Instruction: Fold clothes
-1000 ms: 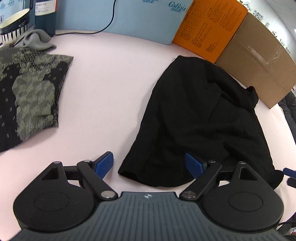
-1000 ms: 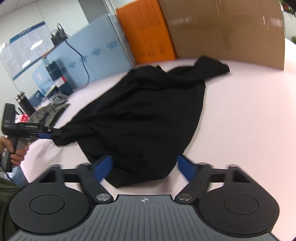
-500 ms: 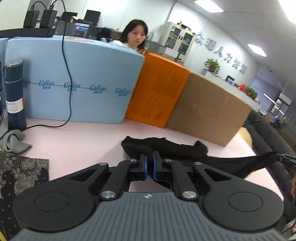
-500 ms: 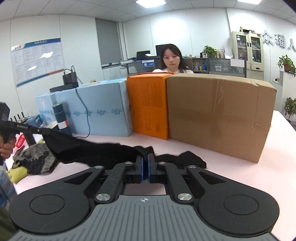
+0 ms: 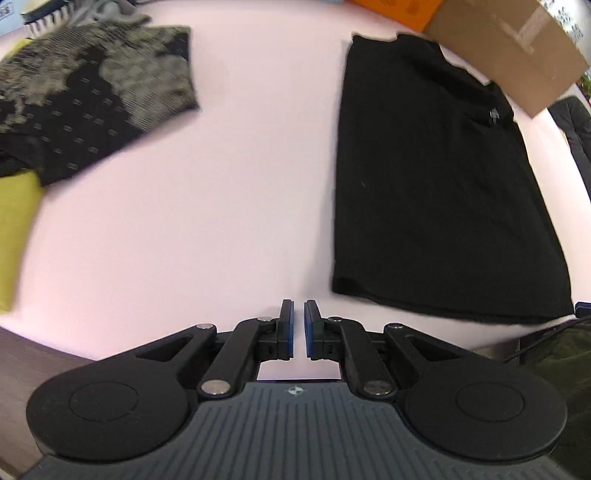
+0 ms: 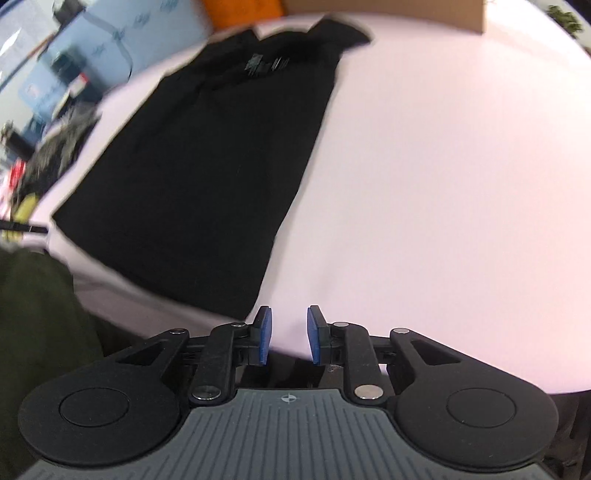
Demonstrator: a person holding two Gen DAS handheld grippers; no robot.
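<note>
A black shirt [image 5: 436, 184] lies spread flat on the pink table [image 5: 240, 206], collar toward the far boxes and hem near the front edge. My left gripper [image 5: 299, 314] hovers over bare table just left of the hem's near corner; its blue pads are almost together with nothing between them. In the right wrist view the same shirt [image 6: 207, 155] lies to the left. My right gripper [image 6: 289, 321] sits at the hem's right corner, slightly open and empty.
A folded black-and-grey patterned garment [image 5: 85, 96] lies at far left with a yellow cloth [image 5: 14, 229] beside it. A cardboard box [image 5: 517, 48] and an orange box [image 5: 399, 7] stand behind the shirt. The person's dark green clothing [image 6: 37, 314] is at the table edge.
Half a second ago both grippers held the black shirt up, stretched between them. Now the shirt lies flat on the table, both grippers have let go, and the right one has opened a little.
</note>
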